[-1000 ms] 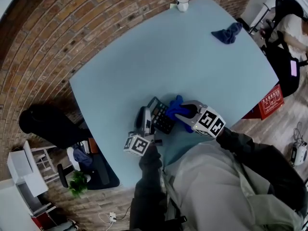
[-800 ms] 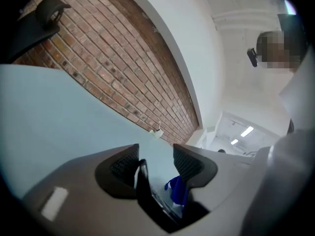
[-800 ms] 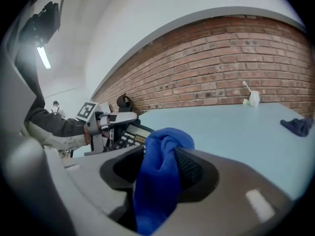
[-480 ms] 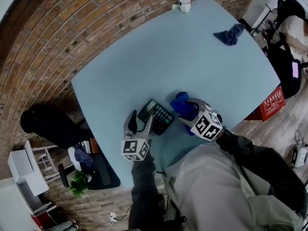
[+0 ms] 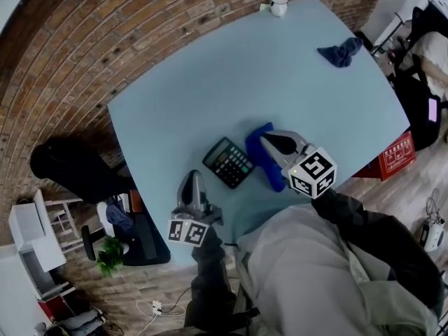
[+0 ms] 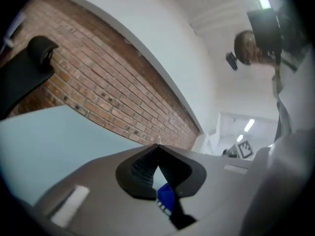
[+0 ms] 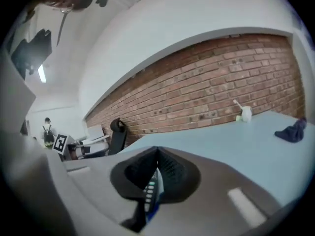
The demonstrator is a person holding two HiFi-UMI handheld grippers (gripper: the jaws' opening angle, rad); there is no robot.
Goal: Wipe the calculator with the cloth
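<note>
The pale blue worktop is mostly bare, and the work is gathered toward its near edge, within easy reach of the person. The right gripper hangs over that spot and the left gripper hovers closer to the near edge, both pulled off the objects. Each gripper's fingers have just been closing and now meet tip to tip with nothing between them, as both gripper views show, so neither tool holds anything. The blue cloth lies crumpled flat on the worktop, partly beneath the right gripper, apparently set down where it was last used. The calculator lies keys-up just beside the cloth's left side, angled to the near edge, free of both grippers; whether they touch is unclear. This reads as a wipe finished or paused. A darker blue cloth lies well apart by the right-hand edge, and a white mug stands at the far corner, both out of the way.
</note>
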